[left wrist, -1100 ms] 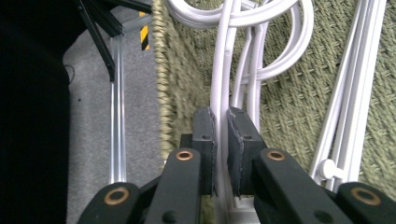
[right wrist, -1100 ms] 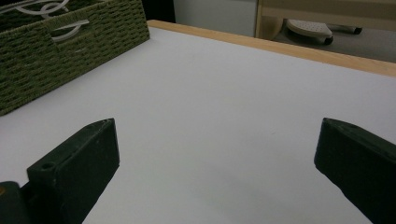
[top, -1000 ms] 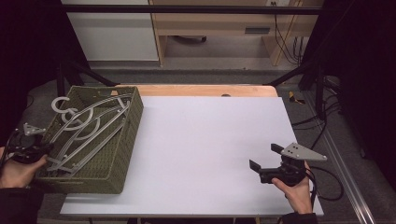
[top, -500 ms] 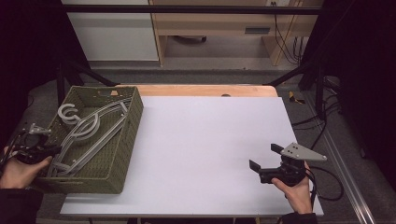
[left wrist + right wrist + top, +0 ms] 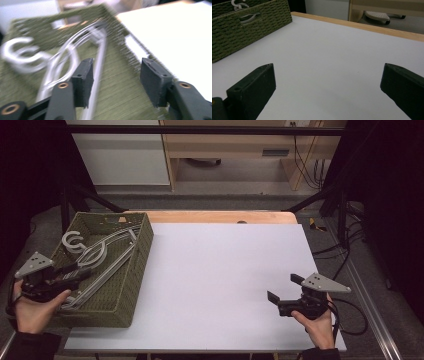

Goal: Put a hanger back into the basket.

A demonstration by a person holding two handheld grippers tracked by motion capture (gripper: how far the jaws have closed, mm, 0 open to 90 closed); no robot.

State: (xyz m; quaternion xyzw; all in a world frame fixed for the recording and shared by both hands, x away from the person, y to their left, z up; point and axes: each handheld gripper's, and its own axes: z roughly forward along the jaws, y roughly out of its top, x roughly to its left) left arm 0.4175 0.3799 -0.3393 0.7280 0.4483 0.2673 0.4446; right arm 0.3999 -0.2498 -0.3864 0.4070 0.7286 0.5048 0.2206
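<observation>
Hangers (image 5: 102, 262) in basket (image 5: 135, 285) | beside left gripper (image 5: 115, 82) fingers | just opened, empty

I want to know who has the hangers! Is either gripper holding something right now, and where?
Nothing is held. The left gripper has just been opening over the hangers in the basket, gripping none. The right gripper is open.

A bunch of silvery-white hangers (image 5: 100, 260) are lying flat inside the green woven basket (image 5: 137, 270), hooks pointing toward its far-left corner.
</observation>
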